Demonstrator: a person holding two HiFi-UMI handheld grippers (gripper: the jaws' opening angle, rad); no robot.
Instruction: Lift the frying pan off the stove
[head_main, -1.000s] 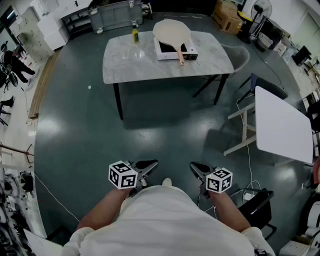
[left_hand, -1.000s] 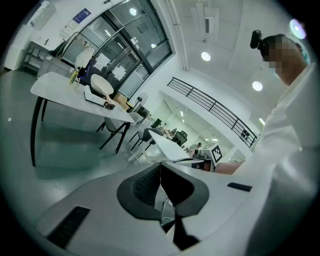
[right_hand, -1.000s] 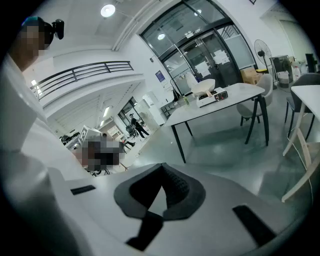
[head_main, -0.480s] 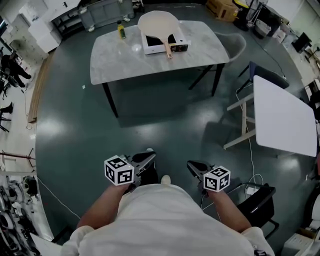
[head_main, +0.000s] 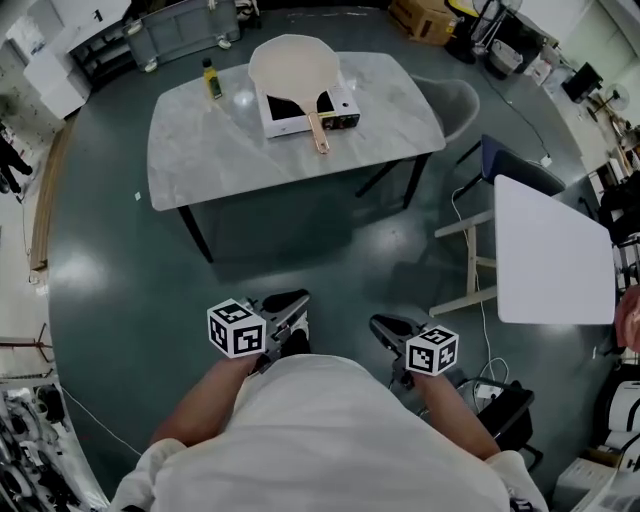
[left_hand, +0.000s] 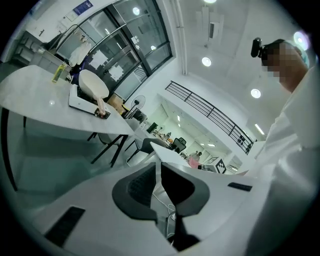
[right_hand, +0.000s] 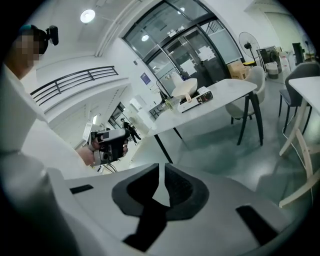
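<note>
The left gripper (head_main: 288, 305) is held clenched on nothing. The jaws of the right gripper (head_main: 385, 328) are being eased apart, also with nothing between them. Since a second ago the table (head_main: 200, 165) has been brought nearer, so the approach is judged under way and the lift not yet begun. The frying pan (head_main: 292, 62) is seen on the stove (head_main: 342, 104), well ahead of the left gripper. Its handle (head_main: 318, 132) is pointed back toward the grippers, so the long axis is laid far-to-near.
</note>
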